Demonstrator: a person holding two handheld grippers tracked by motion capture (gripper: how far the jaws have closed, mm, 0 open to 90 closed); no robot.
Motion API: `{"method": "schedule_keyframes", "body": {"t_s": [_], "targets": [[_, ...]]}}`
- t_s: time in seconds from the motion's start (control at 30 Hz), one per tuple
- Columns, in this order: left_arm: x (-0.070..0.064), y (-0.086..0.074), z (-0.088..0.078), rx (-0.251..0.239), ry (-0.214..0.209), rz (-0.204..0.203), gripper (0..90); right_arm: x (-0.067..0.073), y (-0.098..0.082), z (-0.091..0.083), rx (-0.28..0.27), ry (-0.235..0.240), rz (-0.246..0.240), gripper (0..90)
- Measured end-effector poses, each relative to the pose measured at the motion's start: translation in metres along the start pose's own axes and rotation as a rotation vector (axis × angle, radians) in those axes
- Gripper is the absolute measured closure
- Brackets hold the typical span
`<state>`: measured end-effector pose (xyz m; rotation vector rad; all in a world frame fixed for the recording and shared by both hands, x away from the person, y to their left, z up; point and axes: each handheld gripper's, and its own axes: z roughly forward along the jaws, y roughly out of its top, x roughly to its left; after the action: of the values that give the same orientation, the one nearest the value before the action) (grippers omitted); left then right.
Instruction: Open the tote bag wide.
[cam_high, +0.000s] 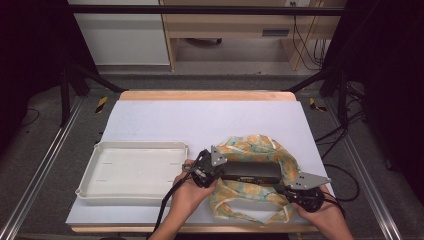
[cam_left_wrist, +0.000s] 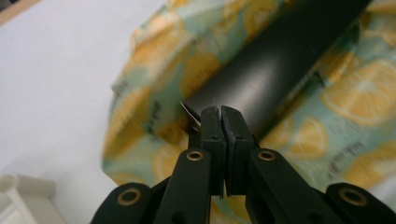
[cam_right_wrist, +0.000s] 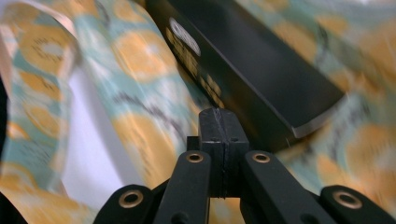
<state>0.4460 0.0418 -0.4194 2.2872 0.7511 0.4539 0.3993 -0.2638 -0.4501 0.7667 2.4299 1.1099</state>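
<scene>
Two closed grippers flank one black box (cam_high: 251, 171) on one lemon-print cloth (cam_high: 260, 146).

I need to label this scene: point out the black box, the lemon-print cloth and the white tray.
black box (cam_high: 250, 171), high view, on its top face.
lemon-print cloth (cam_high: 250, 145), high view, on the fold behind the box.
white tray (cam_high: 95, 150), high view, on its far rim.

One black box (cam_high: 251, 171), one lemon-print bag (cam_high: 255, 147) (crumpled), one white tray (cam_high: 132, 167).
</scene>
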Motion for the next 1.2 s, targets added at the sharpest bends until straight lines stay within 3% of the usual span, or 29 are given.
{"method": "schedule_keyframes", "body": {"t_s": [0.17, 0.27, 0.43, 0.57, 0.73, 0.87, 0.93, 1.0, 1.13, 1.2], "targets": [[-0.006, -0.021, 0.003, 0.043, -0.031, 0.005, 89.0, 0.014, 0.020, 0.007, -0.015, 0.044, -0.039, 90.0], [-0.010, -0.032, 0.007, 0.081, -0.045, 0.010, 89.1, 0.024, 0.021, 0.020, 0.057, 0.071, -0.081, 90.0], [-0.015, -0.040, 0.010, 0.114, -0.042, 0.028, 89.1, 0.035, 0.012, 0.034, 0.148, 0.105, -0.105, 90.0], [-0.018, -0.041, 0.010, 0.099, -0.038, 0.034, 87.9, 0.035, 0.012, 0.031, 0.142, 0.117, -0.106, 90.0], [-0.016, -0.037, -0.004, 0.007, -0.034, 0.022, 77.9, 0.020, 0.023, 0.009, 0.094, 0.097, -0.108, 84.1], [-0.015, -0.028, -0.015, -0.044, -0.024, 0.022, 69.4, -0.002, 0.037, -0.011, 0.085, 0.070, -0.106, 71.2], [-0.014, -0.022, -0.020, -0.049, -0.027, 0.044, 63.7, -0.014, 0.045, -0.018, 0.099, 0.055, -0.112, 65.5], [-0.009, -0.013, -0.023, -0.049, -0.042, 0.059, 55.6, -0.025, 0.054, -0.023, 0.127, 0.036, -0.115, 54.0], [0.004, 0.001, -0.029, -0.022, -0.070, 0.076, 37.9, -0.042, 0.073, -0.024, 0.176, 0.056, -0.099, 36.2], [0.010, 0.003, -0.031, -0.015, -0.085, 0.071, 31.8, -0.048, 0.078, -0.019, 0.214, 0.077, -0.139, 32.4]]}}
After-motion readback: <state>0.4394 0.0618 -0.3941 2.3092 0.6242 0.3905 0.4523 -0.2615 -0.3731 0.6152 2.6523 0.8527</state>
